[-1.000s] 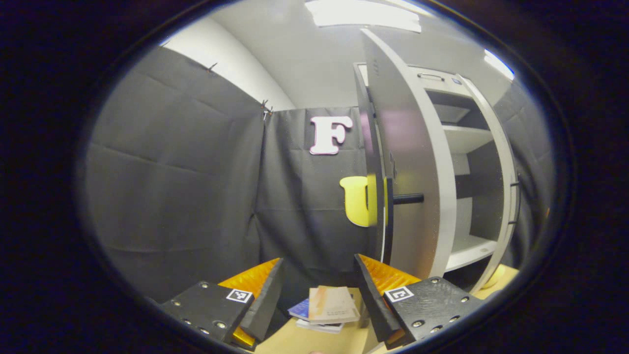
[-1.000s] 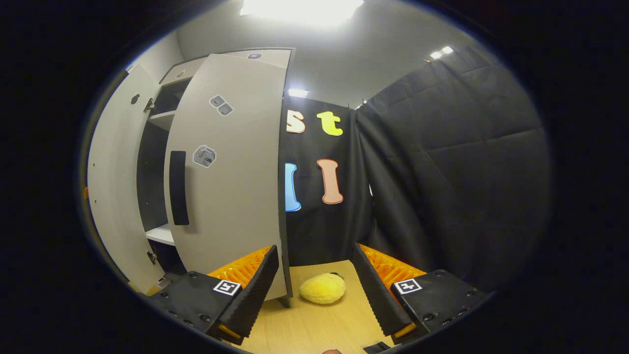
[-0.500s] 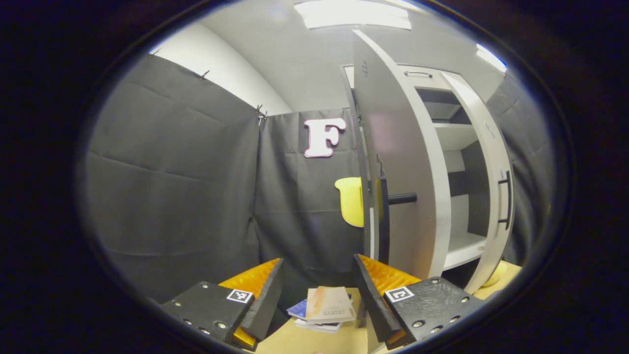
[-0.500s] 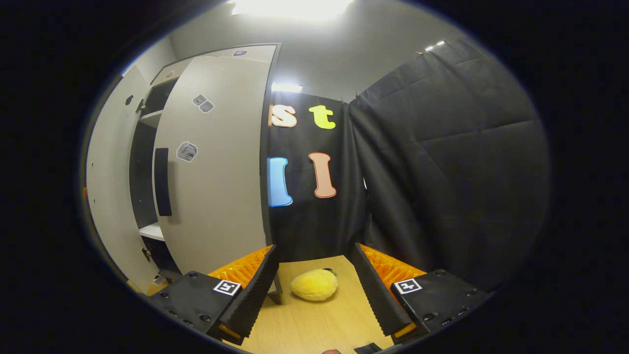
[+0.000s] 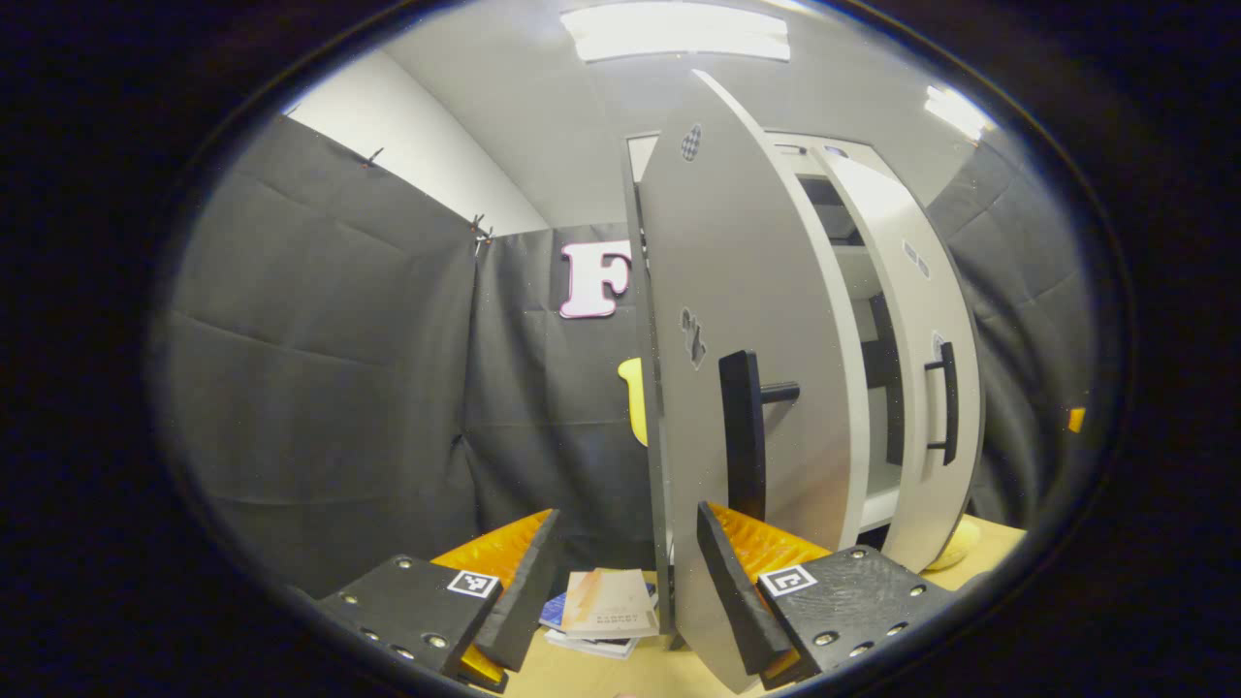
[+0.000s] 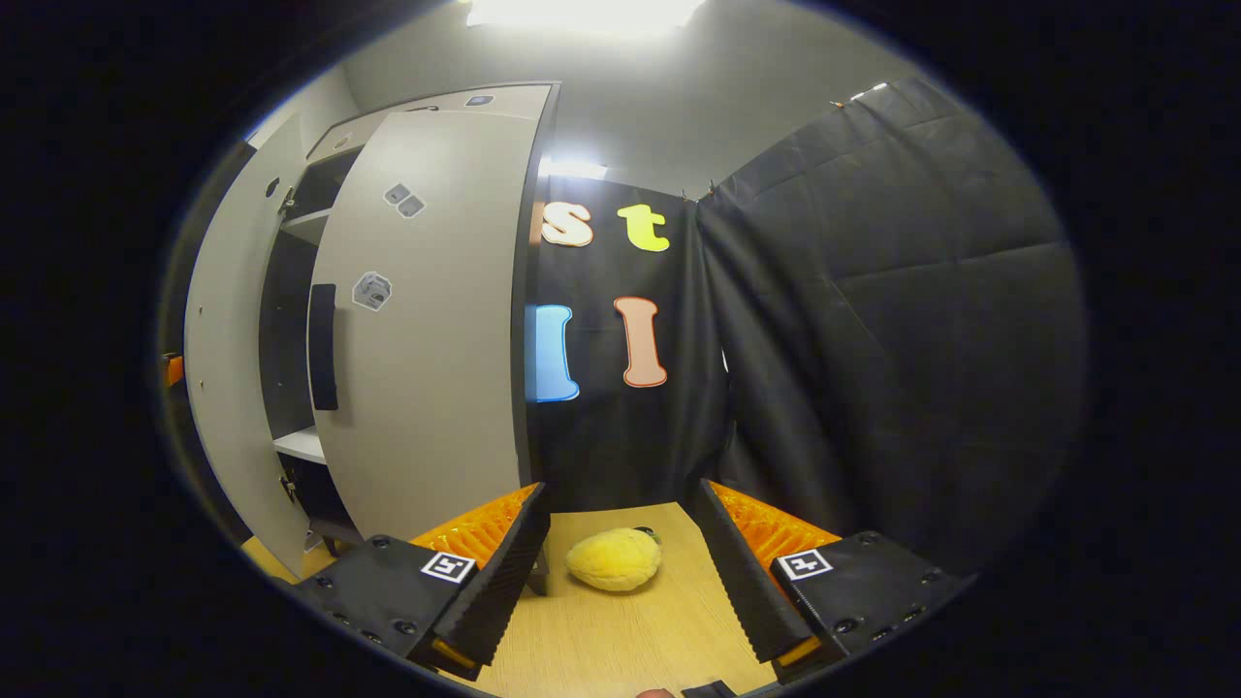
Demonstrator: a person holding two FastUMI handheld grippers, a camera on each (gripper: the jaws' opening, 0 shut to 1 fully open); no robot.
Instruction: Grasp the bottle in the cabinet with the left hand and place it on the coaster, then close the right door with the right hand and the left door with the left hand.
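a: where is the left claw [image 5: 625,582]?

b: in the left gripper view it sits low over the counter [image 5: 601,674], fingers spread wide and pinching nothing. its right finger [image 5: 737,591] is right up against the face of the left door [image 5: 747,291], near the bottom of the door's black handle [image 5: 745,436]. whether it actually touches the panel i cannot tell.

a: and the doors?

b: the left door stands partly swung in, edge toward the camera. beyond it the right door [image 5: 926,388] is nearly shut, with a narrow gap left between the two where a shelf [image 5: 877,504] of the cabinet [image 5: 843,281] shows.

a: the right claw [image 6: 616,572]?

b: in the right gripper view it is also spread apart and empty, hanging over the wooden counter [image 6: 630,640]. a yellow plush toy [image 6: 613,559] lies on the counter between its fingers, farther off. the right door [image 6: 436,320] is to its left, close to the cabinet front, with a dark handle [image 6: 323,346] and small stickers [image 6: 372,290] on it. the left door [image 6: 228,378] shows past it, ajar.

a: the bottle and coaster?

b: i cannot make them out. a small stack of books [image 5: 606,611] lies on the counter between the left claw's fingers, beside the left door's lower edge.
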